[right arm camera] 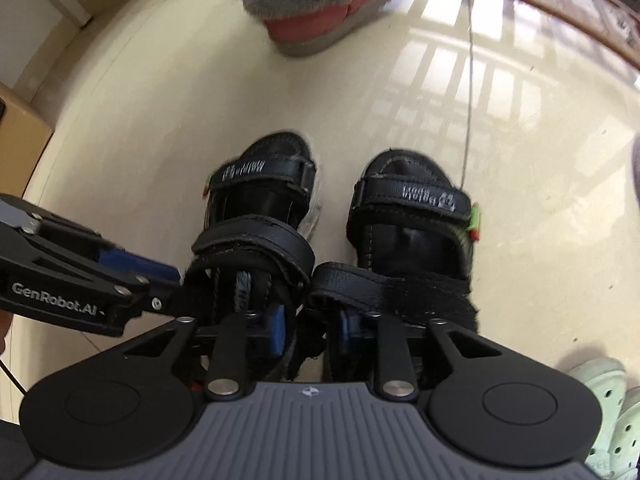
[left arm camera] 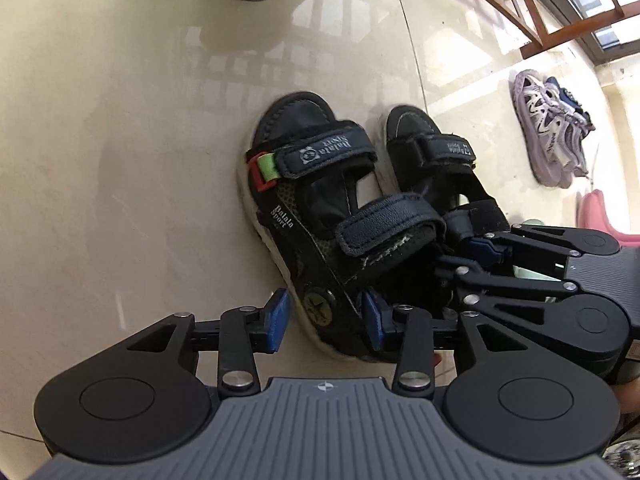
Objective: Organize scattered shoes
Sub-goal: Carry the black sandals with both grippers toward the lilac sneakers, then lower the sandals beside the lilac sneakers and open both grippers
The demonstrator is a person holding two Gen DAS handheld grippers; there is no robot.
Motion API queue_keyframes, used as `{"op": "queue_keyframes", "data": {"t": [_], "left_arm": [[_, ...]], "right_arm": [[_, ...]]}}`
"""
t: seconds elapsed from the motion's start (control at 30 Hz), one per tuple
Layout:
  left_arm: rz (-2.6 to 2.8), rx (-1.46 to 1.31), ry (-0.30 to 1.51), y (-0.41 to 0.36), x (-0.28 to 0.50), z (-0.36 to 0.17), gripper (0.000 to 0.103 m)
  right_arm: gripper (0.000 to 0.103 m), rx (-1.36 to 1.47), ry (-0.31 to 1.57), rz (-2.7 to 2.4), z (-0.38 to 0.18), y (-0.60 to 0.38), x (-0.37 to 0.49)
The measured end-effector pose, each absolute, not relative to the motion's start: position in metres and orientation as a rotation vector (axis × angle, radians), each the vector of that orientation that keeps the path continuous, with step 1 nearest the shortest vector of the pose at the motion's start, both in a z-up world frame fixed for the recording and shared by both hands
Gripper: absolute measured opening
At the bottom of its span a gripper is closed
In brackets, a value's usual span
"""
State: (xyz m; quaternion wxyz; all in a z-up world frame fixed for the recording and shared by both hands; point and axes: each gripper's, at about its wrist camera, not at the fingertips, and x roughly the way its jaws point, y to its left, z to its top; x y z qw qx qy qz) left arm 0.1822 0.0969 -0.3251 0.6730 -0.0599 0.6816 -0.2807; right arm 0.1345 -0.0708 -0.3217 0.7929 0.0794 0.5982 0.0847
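Note:
Two black strap sandals stand side by side on the cream tile floor, toes pointing away. My left gripper (left arm camera: 325,318) straddles the heel of the left sandal (left arm camera: 316,200). Its jaws are open, with a thin gap at the outer pad. One of its fingers (right arm camera: 136,262) reaches that sandal (right arm camera: 256,216) from the left in the right wrist view. My right gripper (right arm camera: 313,330) is shut on the inner heel part of the right sandal (right arm camera: 408,216), with dark strap fabric pinched between the blue pads. In the left wrist view the right gripper (left arm camera: 464,260) comes in from the right at the right sandal (left arm camera: 428,148).
A red fur-lined slipper (right arm camera: 312,12) lies just beyond the sandals' toes. White-and-lilac sandals (left arm camera: 548,128) and a pink shoe (left arm camera: 600,216) sit at the right. Mint clogs (right arm camera: 608,400) are at the near right. Wooden furniture legs (left arm camera: 532,12) stand at the back, and a cardboard box (right arm camera: 20,128) is at the left.

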Motion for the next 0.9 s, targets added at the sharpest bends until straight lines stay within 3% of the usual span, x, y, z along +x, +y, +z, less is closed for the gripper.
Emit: {"op": "queue_keyframes", "data": {"t": [0.5,0.9], "left_arm": [[-0.795,-0.093,1.411,-0.014,0.203,-0.3,0.043],[-0.832,-0.093,1.306,-0.094,0.257,-0.29,0.043]], "right_arm": [[0.025,0.268,1.127,-0.021,-0.278,-0.173,0.127],[0.025,0.304,1.023,-0.133,-0.286,-0.255,0.165]]}}
